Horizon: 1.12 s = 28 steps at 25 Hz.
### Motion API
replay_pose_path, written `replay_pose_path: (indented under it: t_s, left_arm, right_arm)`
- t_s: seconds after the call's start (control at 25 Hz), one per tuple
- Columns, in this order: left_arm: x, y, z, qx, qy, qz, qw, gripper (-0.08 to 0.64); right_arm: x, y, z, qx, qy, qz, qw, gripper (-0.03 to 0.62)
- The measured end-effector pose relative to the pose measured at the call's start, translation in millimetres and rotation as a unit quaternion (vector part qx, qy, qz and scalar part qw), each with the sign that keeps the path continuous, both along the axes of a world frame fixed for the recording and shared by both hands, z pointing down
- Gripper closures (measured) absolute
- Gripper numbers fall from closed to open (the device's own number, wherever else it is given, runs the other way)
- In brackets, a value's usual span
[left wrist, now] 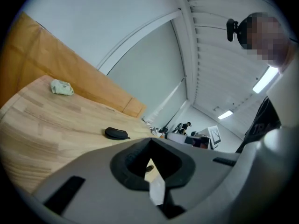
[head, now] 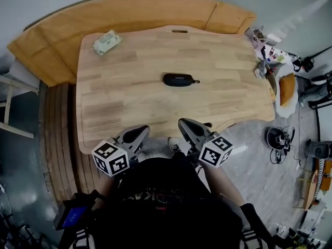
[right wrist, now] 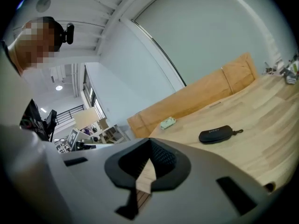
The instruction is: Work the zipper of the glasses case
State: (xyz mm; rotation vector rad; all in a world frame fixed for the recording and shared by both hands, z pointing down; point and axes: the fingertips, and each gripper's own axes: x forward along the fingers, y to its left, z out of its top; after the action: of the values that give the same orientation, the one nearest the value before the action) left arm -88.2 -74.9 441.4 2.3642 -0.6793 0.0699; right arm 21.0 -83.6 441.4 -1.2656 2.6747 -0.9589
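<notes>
So left gripper (head: 139, 133) & right gripper (head: 187, 125) hang close to the body at the near edge of the table (head: 129, 95), tips angled inward & fwd. Jaws together on both, nothing btwn them. Glasses case (head: 178, 80) lies mid-table, well apart from both.

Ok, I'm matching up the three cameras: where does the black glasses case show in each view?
Head view: glasses case just above the picture's middle.
Left gripper view: left of centre, a little below mid-height.
Right gripper view: right of centre, a little below mid-height.
Shared landmark: pale green packet, up and left of the case in every view.
</notes>
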Motion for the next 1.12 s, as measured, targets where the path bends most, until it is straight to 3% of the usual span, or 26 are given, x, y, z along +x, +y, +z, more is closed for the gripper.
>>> replay_pose_path:
  t_s: [0.32,0.68,0.76,0.96,1.12]
  left_arm:
    - [30.7,-17.6,-4.3,0.019,-0.020,-0.050,0.9984,0.549]
    - [43.6,-28.8,3.2,0.004,-0.043,-0.110,0.9930,0.549]
    - [44.4,-29.0,5.1,0.000,-0.047,-0.125,0.9911,0.549]
    - [42.2,-30.8,10.1,-0.008,-0.051,-0.162,0.9854,0.549]
    - [47.7,-31.4,11.9,-0.011,-0.060,-0.175,0.9826,0.549]
  right_arm:
    - [45.0,-50.0,21.3,-0.008,0.016,-0.051,0.999,0.577]
    - [93.2,-115.9,68.5,-0.004,0.094,-0.080,0.992,0.571]
    - [98.2,-128.4,79.2,-0.005,0.111,-0.097,0.989,0.537]
    - [102.3,-164.3,108.9,0.004,0.185,-0.154,0.971,0.471]
    - [103.4,-191.3,141.0,0.008,0.264,-0.216,0.940,0.409]
